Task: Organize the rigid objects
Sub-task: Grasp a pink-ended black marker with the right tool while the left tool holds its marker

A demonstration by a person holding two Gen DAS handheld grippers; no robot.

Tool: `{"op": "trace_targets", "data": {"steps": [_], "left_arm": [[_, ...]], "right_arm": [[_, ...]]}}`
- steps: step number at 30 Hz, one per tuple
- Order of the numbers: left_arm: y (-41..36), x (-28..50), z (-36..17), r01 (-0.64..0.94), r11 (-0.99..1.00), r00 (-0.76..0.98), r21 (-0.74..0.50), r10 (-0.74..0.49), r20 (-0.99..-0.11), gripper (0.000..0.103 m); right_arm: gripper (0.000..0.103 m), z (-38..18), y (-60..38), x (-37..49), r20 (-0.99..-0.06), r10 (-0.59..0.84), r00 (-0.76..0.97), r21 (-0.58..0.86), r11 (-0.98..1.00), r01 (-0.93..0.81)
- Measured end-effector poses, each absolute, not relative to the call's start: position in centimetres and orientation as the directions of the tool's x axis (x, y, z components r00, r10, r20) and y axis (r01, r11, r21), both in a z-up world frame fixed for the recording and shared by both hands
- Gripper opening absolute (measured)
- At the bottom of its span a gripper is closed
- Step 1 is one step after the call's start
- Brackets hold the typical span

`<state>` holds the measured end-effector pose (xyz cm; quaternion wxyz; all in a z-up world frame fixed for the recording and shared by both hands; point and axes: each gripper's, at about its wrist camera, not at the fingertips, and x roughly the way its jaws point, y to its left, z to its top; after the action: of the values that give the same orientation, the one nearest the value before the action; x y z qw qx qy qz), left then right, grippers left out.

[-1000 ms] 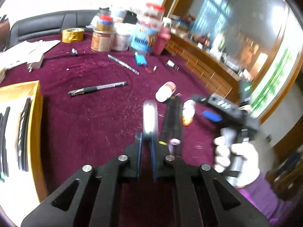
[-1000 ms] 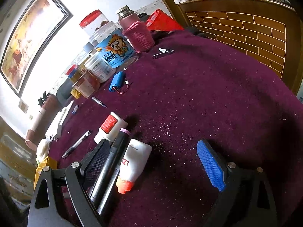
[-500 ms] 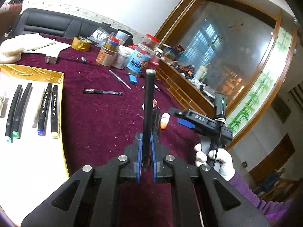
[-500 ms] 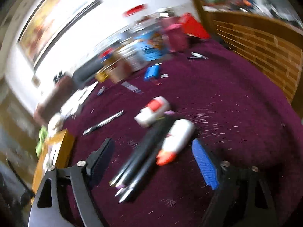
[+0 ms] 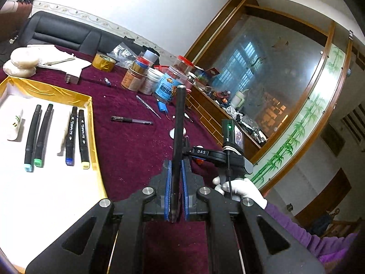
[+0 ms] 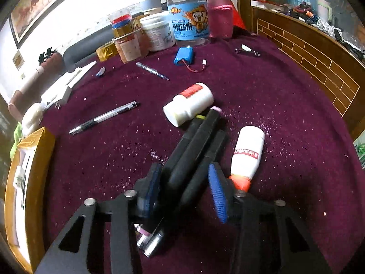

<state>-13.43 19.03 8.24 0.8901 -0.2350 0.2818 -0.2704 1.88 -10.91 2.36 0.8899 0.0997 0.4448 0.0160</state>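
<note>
My left gripper [image 5: 176,175] is shut on a black marker [image 5: 178,132] and holds it upright above the maroon table. To its left a gold-edged box [image 5: 91,123] with a white floor holds several black markers [image 5: 75,134] and a small white bottle [image 5: 14,125]. My right gripper [image 6: 186,182] is low on the table, its blue pads on either side of a bundle of black markers [image 6: 196,146]; the jaws are partly closed around them. A white bottle with an orange cap [image 6: 247,153] lies just right of it, and a white pill bottle [image 6: 189,104] lies beyond.
A clear pen [image 6: 105,117], a blue battery pack [image 6: 183,56], a metal pen [image 6: 152,70] and nail clippers [image 6: 247,51] lie on the cloth. Jars and tubs [image 6: 189,27] and a tape roll [image 5: 103,62] stand at the back. A wooden cabinet [image 6: 314,52] borders the right.
My left gripper has lifted the black marker clear of the table and swung left toward the box. My right gripper has moved down over the marker bundle and its jaws have narrowed around it.
</note>
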Motion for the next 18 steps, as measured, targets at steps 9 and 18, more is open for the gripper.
{"op": "trace_targets", "data": {"steps": [9, 18], "left_arm": [[20.4, -13.7, 7.7, 0.321, 0.742, 0.707, -0.589, -0.601, -0.372, 0.006], [20.4, -14.1, 8.0, 0.3, 0.749, 0.716, -0.591, -0.586, -0.379, 0.006]], "right_arm": [[0.014, 2.8, -11.5, 1.8, -0.774, 0.215, 0.595, 0.268, 0.963, 0.001], [0.014, 2.2, -10.9, 2.9, -0.782, 0.215, 0.585, 0.261, 0.965, -0.006]]}}
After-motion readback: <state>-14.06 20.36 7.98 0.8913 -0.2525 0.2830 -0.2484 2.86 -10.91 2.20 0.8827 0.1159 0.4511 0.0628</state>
